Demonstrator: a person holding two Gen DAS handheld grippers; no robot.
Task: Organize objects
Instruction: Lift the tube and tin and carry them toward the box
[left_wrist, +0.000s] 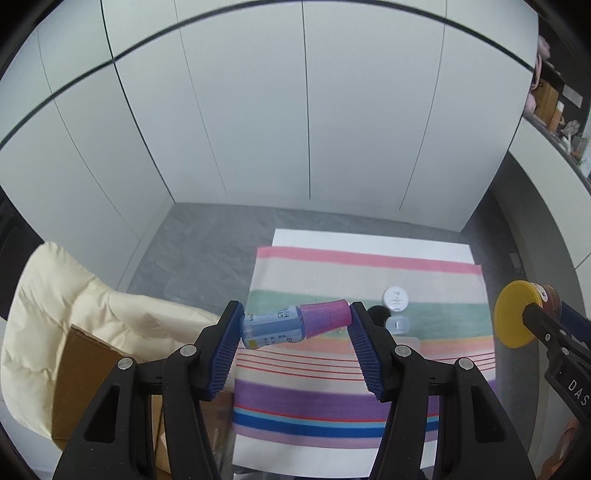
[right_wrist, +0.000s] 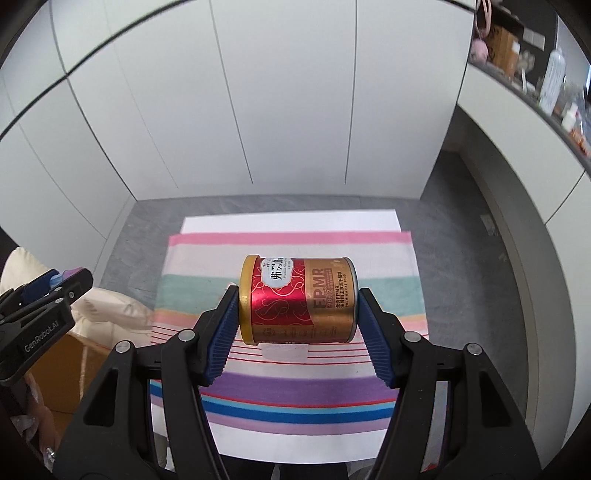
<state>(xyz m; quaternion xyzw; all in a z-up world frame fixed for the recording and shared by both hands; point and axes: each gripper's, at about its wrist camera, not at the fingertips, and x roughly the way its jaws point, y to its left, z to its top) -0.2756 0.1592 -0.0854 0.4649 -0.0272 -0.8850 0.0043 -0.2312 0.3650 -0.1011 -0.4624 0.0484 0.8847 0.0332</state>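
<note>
My left gripper (left_wrist: 295, 325) clamps the bottle (left_wrist: 293, 324) end-to-end, my right gripper (right_wrist: 297, 314) the can (right_wrist: 297, 300); either could pivot loose at frame centre.

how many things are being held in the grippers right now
2. The left gripper clamps a small blue bottle with a pink cap, lying sideways. The right gripper clamps a red and gold can, also sideways, above the striped cloth.

1. A small blue bottle (left_wrist: 275, 326) with a pink cap lies sideways in the air, cap to the right, above the striped cloth (left_wrist: 332, 398).
2. A red-and-gold can (right_wrist: 298, 300) with a yellow lid hangs sideways, lid leftward, over that cloth.
</note>
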